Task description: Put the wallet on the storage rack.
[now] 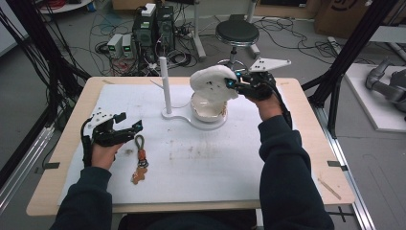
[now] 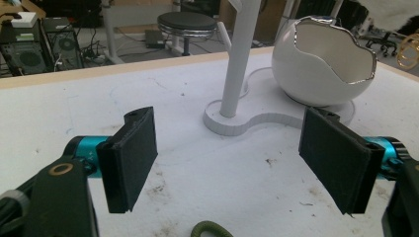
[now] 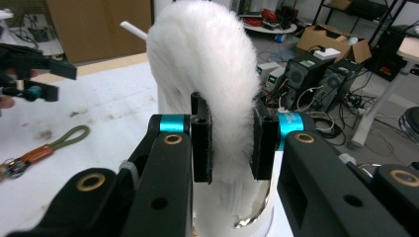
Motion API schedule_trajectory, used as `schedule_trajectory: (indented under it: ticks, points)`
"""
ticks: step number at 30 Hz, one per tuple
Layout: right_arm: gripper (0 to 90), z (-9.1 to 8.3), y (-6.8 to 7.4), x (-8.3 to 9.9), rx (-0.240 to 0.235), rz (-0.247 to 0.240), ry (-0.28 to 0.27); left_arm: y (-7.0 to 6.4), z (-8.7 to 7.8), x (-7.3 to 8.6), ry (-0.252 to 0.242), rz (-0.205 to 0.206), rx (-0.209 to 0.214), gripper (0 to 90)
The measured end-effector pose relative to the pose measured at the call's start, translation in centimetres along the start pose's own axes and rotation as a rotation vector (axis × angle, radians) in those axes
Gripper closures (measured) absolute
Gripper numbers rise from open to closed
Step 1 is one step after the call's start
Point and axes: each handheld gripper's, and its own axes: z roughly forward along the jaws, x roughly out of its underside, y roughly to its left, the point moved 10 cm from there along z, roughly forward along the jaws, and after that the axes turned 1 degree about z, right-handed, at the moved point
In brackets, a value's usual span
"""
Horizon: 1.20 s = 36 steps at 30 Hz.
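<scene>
Jaws of the right gripper (image 3: 232,148) are clenched on a white fluffy puff (image 3: 202,69), pinching its lower part from both sides; in the high view that right gripper (image 1: 233,82) holds the fluffy puff (image 1: 210,82) just above the egg-shaped bowl (image 1: 207,109), whose jagged, silver-edged rim opens upward. From the right gripper view the puff's lower end seems to reach the bowl's rim, though whether they touch cannot be told. The bowl sits on a white figure-eight base (image 1: 184,118), and a slim white post (image 1: 165,84) rises from that base just left of the bowl. Well left of the bowl and nearer the person, the left gripper (image 1: 128,125) rests low over the surface (image 1: 215,163) with its jaws released and spread wide, nothing between them. Just right of that gripper lies a keyring strap (image 1: 140,160) with an olive loop and an orange-brown tab, loose on the surface. Open room stretches in front of the bowl toward the person's edge, and the white mat is smudged there. Behind the bowl the surface's far edge is close, with a black stool (image 1: 236,32) beyond it on the floor. No writing can be read anywhere.
</scene>
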Motion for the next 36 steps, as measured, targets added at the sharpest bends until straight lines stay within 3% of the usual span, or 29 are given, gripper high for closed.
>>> schedule_trajectory:
  ticks: [7, 12, 13, 15, 21, 36]
  points:
    - [76.2, 1.9, -1.1, -0.5, 0.041, -0.047, 0.035, 0.1, -0.2, 0.0, -0.008, -0.008, -0.003, 23.0]
    - [76.2, 2.5, -1.5, 0.3, 0.06, -0.103, 0.086, 0.2, -0.2, 0.1, -0.009, -0.014, -0.006, 23.1]
    - [76.2, 2.7, -1.6, 1.0, 0.076, -0.145, 0.133, 0.1, -0.2, 0.1, -0.006, -0.014, -0.002, 23.1]
    - [76.2, 3.0, -1.6, 1.5, 0.091, -0.201, 0.175, 0.1, -0.2, 0.1, -0.004, -0.009, -0.002, 23.2]
    - [76.2, 3.9, -1.3, 3.0, 0.111, -0.312, 0.279, 0.1, -0.2, 0.1, -0.008, -0.019, -0.003, 23.3]
    - [76.2, 6.7, 0.0, 4.7, 0.137, -0.403, 0.371, 0.2, -0.3, 0.1, -0.01, -0.031, 0.002, 23.3]
